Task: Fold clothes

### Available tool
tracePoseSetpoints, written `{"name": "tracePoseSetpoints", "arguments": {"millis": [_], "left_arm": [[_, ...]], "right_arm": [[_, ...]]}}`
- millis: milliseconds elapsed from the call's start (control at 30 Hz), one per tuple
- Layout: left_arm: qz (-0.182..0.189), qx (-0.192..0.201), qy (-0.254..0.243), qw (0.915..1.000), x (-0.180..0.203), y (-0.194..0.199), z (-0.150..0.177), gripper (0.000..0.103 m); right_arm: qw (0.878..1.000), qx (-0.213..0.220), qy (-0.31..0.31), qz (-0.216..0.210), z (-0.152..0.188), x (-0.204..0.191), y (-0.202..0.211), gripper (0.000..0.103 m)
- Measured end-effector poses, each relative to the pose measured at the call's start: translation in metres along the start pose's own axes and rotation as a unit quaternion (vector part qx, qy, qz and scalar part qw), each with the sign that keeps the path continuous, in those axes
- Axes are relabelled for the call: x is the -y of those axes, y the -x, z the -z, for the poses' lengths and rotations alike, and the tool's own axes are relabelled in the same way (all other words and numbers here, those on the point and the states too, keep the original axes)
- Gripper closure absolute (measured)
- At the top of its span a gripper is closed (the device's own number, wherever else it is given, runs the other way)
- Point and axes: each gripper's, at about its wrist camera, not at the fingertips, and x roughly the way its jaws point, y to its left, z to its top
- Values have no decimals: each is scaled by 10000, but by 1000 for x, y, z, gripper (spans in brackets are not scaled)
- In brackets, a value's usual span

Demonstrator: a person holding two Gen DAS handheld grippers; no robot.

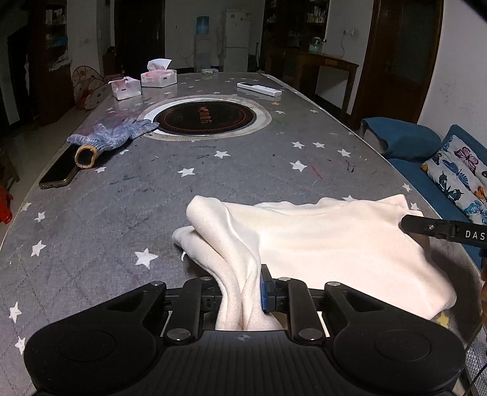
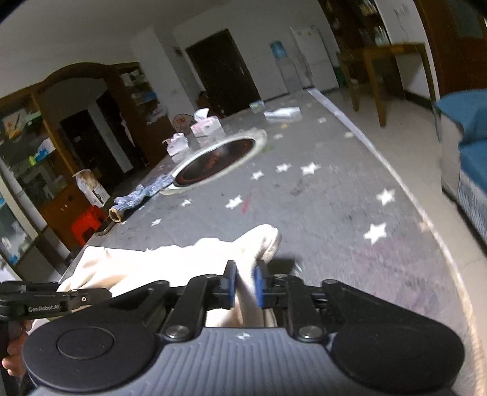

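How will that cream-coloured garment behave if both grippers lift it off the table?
The cream garment will probably sag between the left gripper and right gripper, since it already bunches into soft folds where pinched. It looks fleecy and light, so likely unslippery, though loose edges may drag on the table.

Table (image 1: 243,182) ahead lies open; glove (image 1: 112,137) and phone (image 1: 57,173) crowd its left edge.

The room was dim, with white walls (image 1: 182,27) and dark wooden doors (image 1: 395,54). A white fridge (image 1: 237,39) and a water dispenser (image 1: 202,39) stood at the far wall, a wooden side table (image 1: 328,65) to the right, a blue sofa (image 1: 408,143) with a butterfly cushion (image 1: 462,173) nearby.
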Motion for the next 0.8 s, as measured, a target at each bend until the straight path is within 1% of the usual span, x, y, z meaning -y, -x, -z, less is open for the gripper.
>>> {"name": "tracePoseSetpoints", "arguments": {"millis": [33, 67, 133, 233, 533, 700, 800], "left_arm": [[-5, -7, -8, 10000, 0, -1, 0, 84], [-11, -12, -21, 10000, 0, -1, 0, 84], [-24, -22, -45, 10000, 1, -2, 0, 84], [-37, -27, -89, 9999, 2, -3, 0, 84], [-40, -25, -95, 9999, 0, -2, 1, 84], [-17, -24, -70, 10000, -2, -2, 2, 83], [-10, -23, -67, 10000, -3, -3, 4, 83]], "right_arm": [[10000, 0, -39, 12, 1, 2, -1, 80], [10000, -1, -78, 15, 2, 4, -2, 70], [9999, 11, -135, 38, 3, 6, -3, 58], [9999, -54, -81, 85, 8, 5, -6, 53], [9999, -171, -1, -8, 15, -8, -15, 53], [9996, -124, -251, 12, 16, 1, -7, 53], [9996, -103, -253, 40, 20, 0, -3, 54]]}}
